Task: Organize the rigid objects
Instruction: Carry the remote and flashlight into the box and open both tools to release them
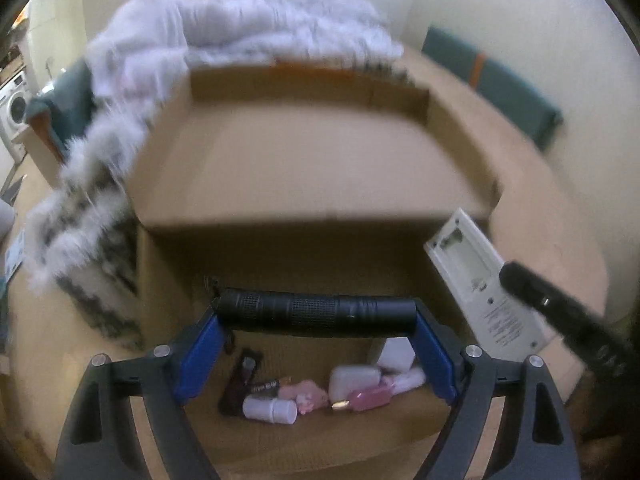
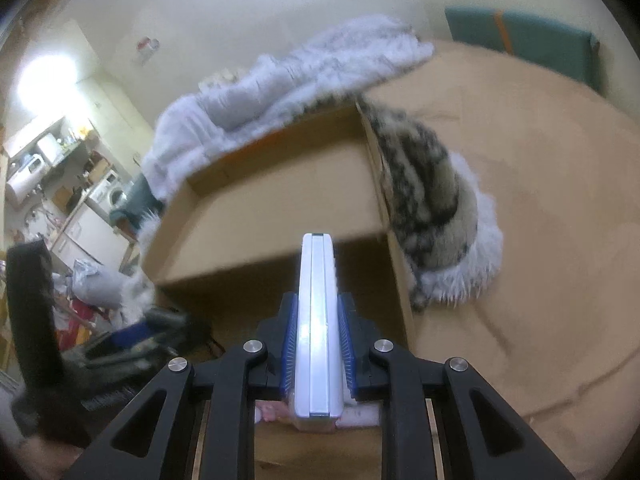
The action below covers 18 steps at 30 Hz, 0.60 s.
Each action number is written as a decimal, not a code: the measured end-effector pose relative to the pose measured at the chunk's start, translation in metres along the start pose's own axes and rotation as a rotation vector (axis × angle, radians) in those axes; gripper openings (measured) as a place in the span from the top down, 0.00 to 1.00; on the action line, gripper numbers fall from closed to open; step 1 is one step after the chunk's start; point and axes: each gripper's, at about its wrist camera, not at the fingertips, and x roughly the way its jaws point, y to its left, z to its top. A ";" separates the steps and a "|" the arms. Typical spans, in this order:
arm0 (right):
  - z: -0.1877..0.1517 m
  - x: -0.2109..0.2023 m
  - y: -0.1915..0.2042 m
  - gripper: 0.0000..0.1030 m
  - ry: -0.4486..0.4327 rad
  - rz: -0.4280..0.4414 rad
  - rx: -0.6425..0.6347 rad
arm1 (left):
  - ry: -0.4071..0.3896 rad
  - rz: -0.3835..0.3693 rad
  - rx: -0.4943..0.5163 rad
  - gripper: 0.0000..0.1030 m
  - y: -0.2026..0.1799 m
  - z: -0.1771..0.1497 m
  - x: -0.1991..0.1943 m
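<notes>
A black flashlight lies crosswise between the blue pads of my left gripper, which is shut on its two ends above an open cardboard box. Inside the box lie a pink bottle, a white bottle, a white case and other small items. My right gripper is shut on a white remote control, held edge-on over the box. The remote control also shows at the right of the left wrist view. The left gripper appears blurred at the left of the right wrist view.
A fluffy white and spotted blanket drapes over the box's far and side flaps. The box stands on a tan bed cover with a teal cushion against the wall. A washing machine and kitchen clutter lie far left.
</notes>
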 end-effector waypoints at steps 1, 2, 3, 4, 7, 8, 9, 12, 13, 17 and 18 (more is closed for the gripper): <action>-0.003 0.007 -0.002 0.78 0.026 -0.007 0.011 | 0.016 0.010 0.008 0.18 -0.001 -0.005 0.008; -0.005 0.012 -0.004 0.78 0.041 -0.007 0.022 | 0.031 0.024 0.014 0.18 -0.002 -0.009 0.016; -0.007 0.018 -0.007 0.78 0.053 -0.003 0.034 | 0.045 0.043 0.012 0.18 -0.001 -0.014 0.022; -0.008 0.023 -0.008 0.78 0.066 -0.004 0.041 | 0.064 0.058 -0.001 0.18 0.001 -0.020 0.030; -0.008 0.035 -0.010 0.78 0.095 -0.007 0.061 | 0.124 0.070 -0.029 0.18 0.008 -0.030 0.048; -0.009 0.039 -0.010 0.78 0.105 -0.005 0.066 | 0.136 0.079 -0.033 0.18 0.009 -0.032 0.052; -0.011 0.042 -0.009 0.79 0.112 -0.003 0.070 | 0.145 0.086 -0.040 0.18 0.012 -0.034 0.055; -0.016 0.050 -0.007 0.78 0.144 0.021 0.092 | 0.155 0.078 -0.041 0.18 0.013 -0.039 0.060; -0.017 0.051 -0.006 0.78 0.152 0.029 0.099 | 0.153 0.081 -0.037 0.17 0.012 -0.040 0.061; -0.022 0.060 -0.002 0.78 0.181 0.038 0.092 | 0.153 0.101 -0.035 0.17 0.010 -0.043 0.061; -0.023 0.062 -0.002 0.78 0.193 0.032 0.089 | 0.151 0.106 -0.039 0.17 0.010 -0.043 0.062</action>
